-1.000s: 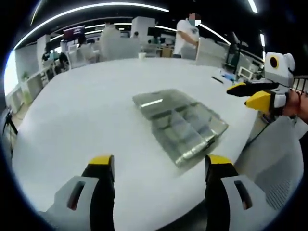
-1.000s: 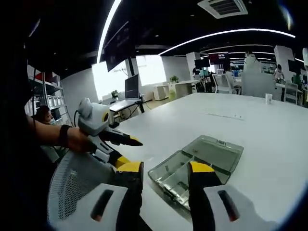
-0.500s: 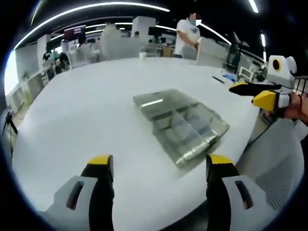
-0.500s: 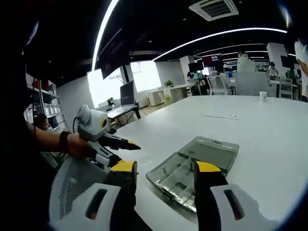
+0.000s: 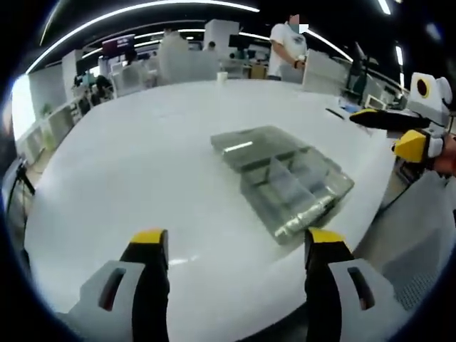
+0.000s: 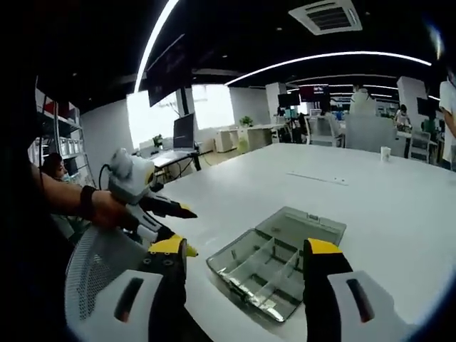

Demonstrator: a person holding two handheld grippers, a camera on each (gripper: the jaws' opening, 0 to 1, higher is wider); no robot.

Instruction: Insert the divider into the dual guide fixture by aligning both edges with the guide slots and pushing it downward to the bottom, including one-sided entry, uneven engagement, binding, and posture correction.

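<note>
As seen along the left gripper [image 5: 235, 246], saw a clear plastic box [image 5: 283, 179] lying on the white table [image 5: 128, 157], lid folded flat on the far side of its tray. Noted thin partitions standing inside the tray; could not tell which of them was the divider. Found the left gripper released, jaws spread wide and holding nothing, hovering on the near side of the box and apart from it. Caught the right gripper [image 5: 399, 132] to the right of the box, off the table edge, jaws parted. Spotted a person in a white shirt [image 5: 288, 50] well beyond the box.

From the right gripper [image 6: 246, 256], found the box [image 6: 274, 260] between the spread, unloaded jaws, further out on the table [image 6: 370, 192]. Saw the left gripper [image 6: 174, 228] left of the box, gripped by a hand [image 6: 107, 210], above a mesh chair back [image 6: 92, 274].
</note>
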